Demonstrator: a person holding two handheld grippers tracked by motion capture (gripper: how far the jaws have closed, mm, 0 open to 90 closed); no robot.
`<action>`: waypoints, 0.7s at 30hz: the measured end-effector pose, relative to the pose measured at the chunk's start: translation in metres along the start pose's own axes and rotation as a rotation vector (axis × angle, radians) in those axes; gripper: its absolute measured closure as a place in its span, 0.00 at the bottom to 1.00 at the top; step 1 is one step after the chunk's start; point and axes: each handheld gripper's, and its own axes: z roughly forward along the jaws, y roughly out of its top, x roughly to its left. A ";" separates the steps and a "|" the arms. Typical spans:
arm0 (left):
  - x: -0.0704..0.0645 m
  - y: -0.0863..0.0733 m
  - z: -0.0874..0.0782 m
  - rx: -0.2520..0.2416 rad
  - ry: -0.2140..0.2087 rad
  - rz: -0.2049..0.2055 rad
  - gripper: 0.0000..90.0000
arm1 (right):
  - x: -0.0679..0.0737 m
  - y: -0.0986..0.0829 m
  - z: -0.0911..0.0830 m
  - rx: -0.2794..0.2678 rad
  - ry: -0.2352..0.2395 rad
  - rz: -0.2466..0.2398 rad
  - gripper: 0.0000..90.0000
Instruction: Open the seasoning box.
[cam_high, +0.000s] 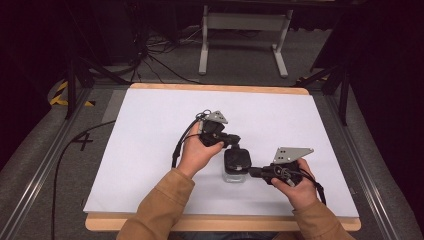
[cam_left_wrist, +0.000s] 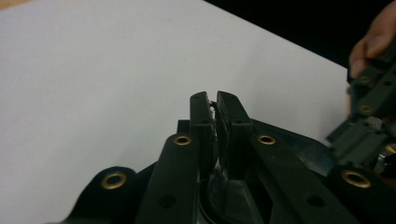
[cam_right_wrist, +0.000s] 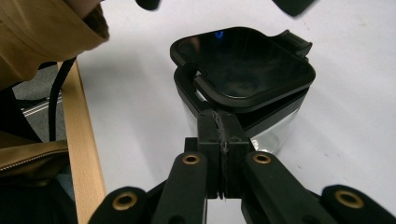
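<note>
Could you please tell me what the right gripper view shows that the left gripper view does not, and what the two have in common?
Right gripper view alone: a clear square container with a black hinged lid, tilted on its base, the right gripper shut against it, a tan sleeve and the table's wooden edge.

Left gripper view alone: the left gripper, jaws nearly together, and fingers on the other gripper.

Both: the white table surface.

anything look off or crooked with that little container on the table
The black lid sits askew on the clear container: in the right gripper view it is lifted off the rim and skewed, not seated flat. Nothing looks spilled or broken on the white table.
</note>
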 end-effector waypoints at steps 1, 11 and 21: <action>-0.004 0.002 -0.009 -0.012 0.004 0.006 0.92 | -0.001 0.001 -0.001 -0.006 -0.003 -0.004 1.00; -0.033 0.003 -0.059 0.095 -0.118 0.041 0.88 | -0.004 0.013 -0.003 -0.074 -0.006 -0.026 1.00; -0.051 -0.007 -0.040 0.236 -0.112 0.081 0.91 | -0.009 0.023 -0.003 -0.151 -0.009 -0.016 1.00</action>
